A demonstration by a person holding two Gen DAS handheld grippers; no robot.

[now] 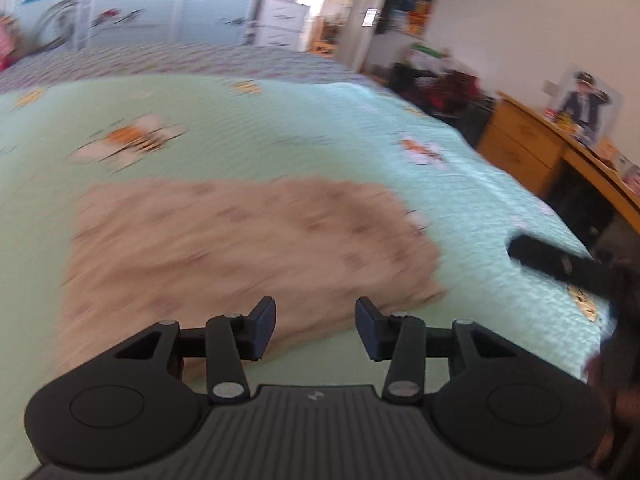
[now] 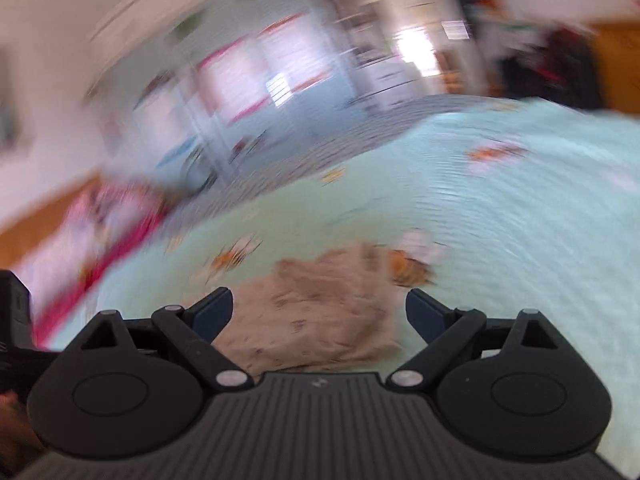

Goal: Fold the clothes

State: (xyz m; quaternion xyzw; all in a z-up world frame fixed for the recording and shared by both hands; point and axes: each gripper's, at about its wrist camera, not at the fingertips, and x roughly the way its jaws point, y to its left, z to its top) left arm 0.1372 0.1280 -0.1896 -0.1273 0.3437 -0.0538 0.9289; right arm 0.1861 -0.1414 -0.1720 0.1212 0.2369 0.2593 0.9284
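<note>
the tan garment (image 1: 248, 248) lies in a folded, roughly square heap on the pale green bedspread (image 1: 280, 128), just ahead of the left tongs (image 1: 316, 328) and reaching under their left finger. these tongs stand partly spread with nothing between them. the right tongs (image 2: 319, 316) are spread wide and empty too, and the cloth sits ahead of and below their gap. both views are smeared with blur. by my reading, one fold is just finished and let go. the next move calls for choosing a fresh edge or corner, lowering onto it and pinching only the layers meant to travel.
</note>
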